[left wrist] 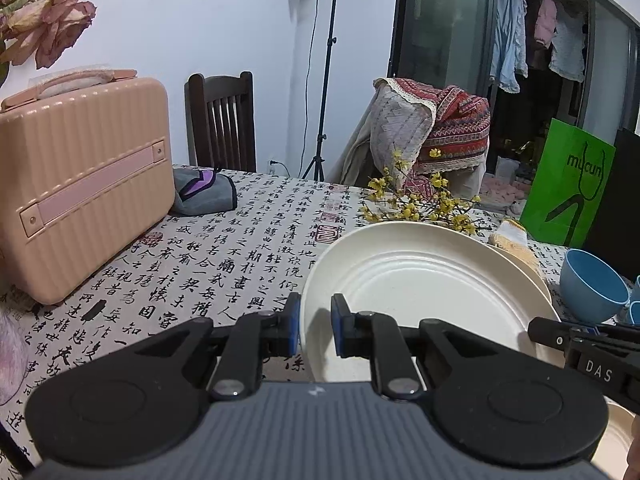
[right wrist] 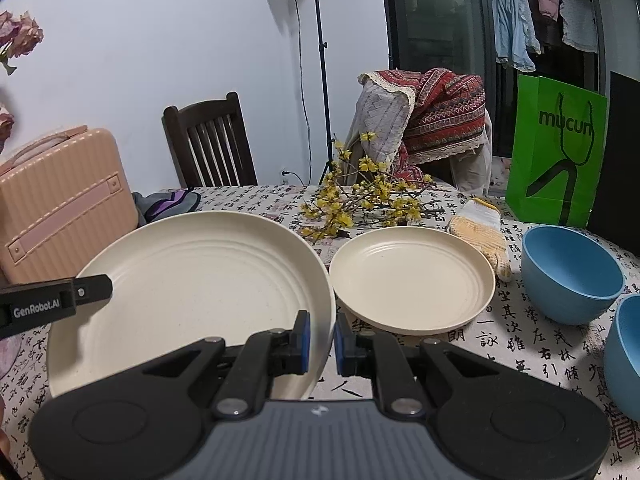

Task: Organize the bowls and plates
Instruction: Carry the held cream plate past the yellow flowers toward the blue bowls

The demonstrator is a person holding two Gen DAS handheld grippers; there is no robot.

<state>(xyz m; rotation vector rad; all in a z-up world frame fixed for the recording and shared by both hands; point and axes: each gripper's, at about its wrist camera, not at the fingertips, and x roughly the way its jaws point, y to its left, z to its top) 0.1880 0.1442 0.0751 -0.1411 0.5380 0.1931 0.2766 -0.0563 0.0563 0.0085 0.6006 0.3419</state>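
A large cream plate [left wrist: 424, 292] [right wrist: 192, 272] is held between both grippers over the patterned tablecloth. My left gripper [left wrist: 316, 324] is shut on its left rim, one blue pad on each side of the edge. My right gripper [right wrist: 322, 340] is shut on the right rim in the same way. Each gripper shows in the other's view: the right gripper [left wrist: 560, 336] at the right edge, the left gripper [right wrist: 96, 286] at the left. A smaller cream plate [right wrist: 412, 280] [left wrist: 520, 260] lies just right of the large one. Beyond it stand two blue bowls [right wrist: 568, 272] [right wrist: 624, 360].
A pink hard case [left wrist: 80, 184] stands at the table's left, with a grey pouch [left wrist: 204, 192] beside it. Yellow flower sprigs [right wrist: 360, 200] and a knitted glove [right wrist: 480, 232] lie behind the plates. A green paper bag [right wrist: 556, 152] stands at the far right. Chairs line the far edge.
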